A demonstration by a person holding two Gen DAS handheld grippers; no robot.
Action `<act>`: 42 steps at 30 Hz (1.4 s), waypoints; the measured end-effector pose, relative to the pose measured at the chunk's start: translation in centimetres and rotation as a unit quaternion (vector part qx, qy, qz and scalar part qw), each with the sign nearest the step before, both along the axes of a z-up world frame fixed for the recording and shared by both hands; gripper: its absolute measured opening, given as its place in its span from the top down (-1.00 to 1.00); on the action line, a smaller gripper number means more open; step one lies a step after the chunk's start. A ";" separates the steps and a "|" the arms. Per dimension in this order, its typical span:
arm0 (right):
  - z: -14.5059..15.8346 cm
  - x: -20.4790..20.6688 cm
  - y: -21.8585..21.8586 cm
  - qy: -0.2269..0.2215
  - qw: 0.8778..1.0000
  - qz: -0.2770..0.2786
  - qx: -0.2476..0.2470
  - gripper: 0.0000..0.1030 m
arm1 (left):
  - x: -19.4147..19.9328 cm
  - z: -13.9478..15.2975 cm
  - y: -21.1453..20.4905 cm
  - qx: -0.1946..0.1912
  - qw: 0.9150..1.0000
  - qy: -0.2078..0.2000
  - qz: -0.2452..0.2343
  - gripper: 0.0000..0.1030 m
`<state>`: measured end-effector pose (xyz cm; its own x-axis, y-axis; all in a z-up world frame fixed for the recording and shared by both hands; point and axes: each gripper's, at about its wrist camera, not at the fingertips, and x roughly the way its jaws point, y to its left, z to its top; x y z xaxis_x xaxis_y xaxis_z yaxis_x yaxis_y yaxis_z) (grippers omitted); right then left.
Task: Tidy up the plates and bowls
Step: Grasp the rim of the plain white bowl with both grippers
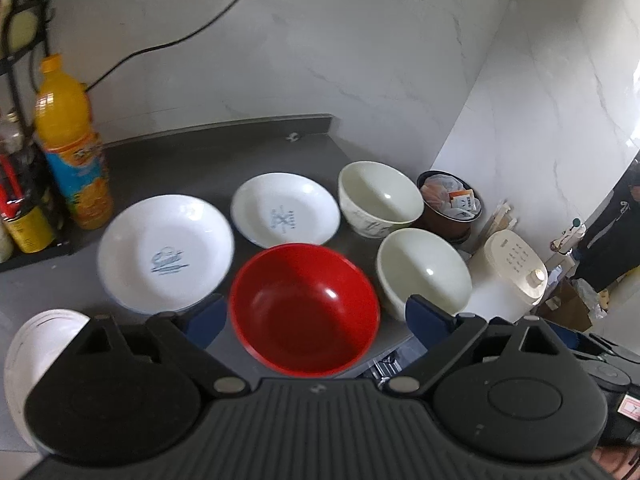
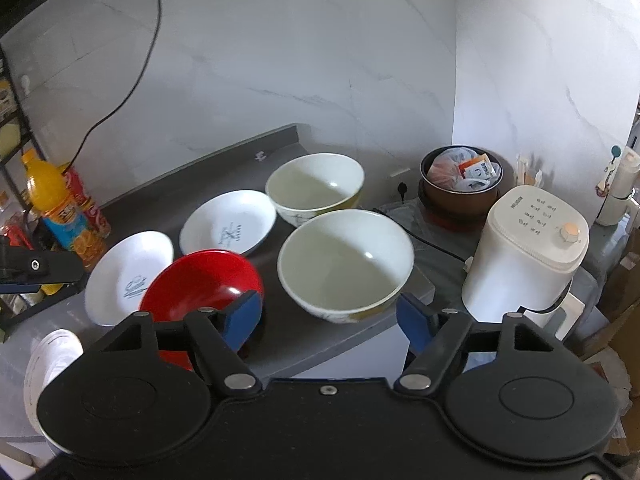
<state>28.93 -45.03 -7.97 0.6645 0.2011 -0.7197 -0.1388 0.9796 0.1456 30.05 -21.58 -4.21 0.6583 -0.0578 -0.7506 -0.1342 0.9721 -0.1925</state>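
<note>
Both claws hang above a matte grey counter (image 1: 208, 152), each with its blue-padded fingers spread wide and nothing between them. Straight ahead of the left claw (image 1: 316, 316) sits a glossy red bowl (image 1: 304, 308), round and deep, framed by the two fingers without touching either. Beyond and to its left lies a shallow white plate (image 1: 166, 252) with a blue print in the well; a second printed plate (image 1: 285, 210) lies farther ahead. Ahead of the right claw (image 2: 330, 312) stands a cream bowl (image 2: 346, 260) with a smooth glazed inside, its rim near the counter's edge; another cream bowl (image 2: 315, 188) stands behind it. To the right claw's right is a white, rounded plastic appliance (image 2: 524, 256).
</note>
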 end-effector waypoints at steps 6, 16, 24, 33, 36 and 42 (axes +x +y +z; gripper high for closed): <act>-1.7 3.2 -2.2 0.022 1.000 0.006 0.007 -0.15 | 3.3 -1.2 -2.6 -0.007 1.000 0.012 -0.009 -0.56; -5.1 7.5 -4.4 0.065 0.998 0.011 0.018 0.24 | 8.5 -4.3 -5.2 -0.029 0.998 0.045 -0.016 -0.13; -7.5 10.1 -5.3 0.089 0.996 0.012 0.028 0.38 | 11.6 -6.6 -6.6 -0.046 0.997 0.057 -0.027 0.18; -9.6 12.0 -5.8 0.108 0.994 0.011 0.032 0.44 | 14.5 -9.9 -7.6 -0.045 0.995 0.087 -0.028 0.43; -10.0 12.4 -6.0 0.112 0.993 0.009 0.033 0.48 | 15.3 -10.8 -7.9 -0.046 0.994 0.094 -0.029 0.46; -10.6 13.2 -6.4 0.119 0.992 0.008 0.033 0.52 | 16.7 -12.8 -8.4 -0.038 0.993 0.110 -0.024 0.53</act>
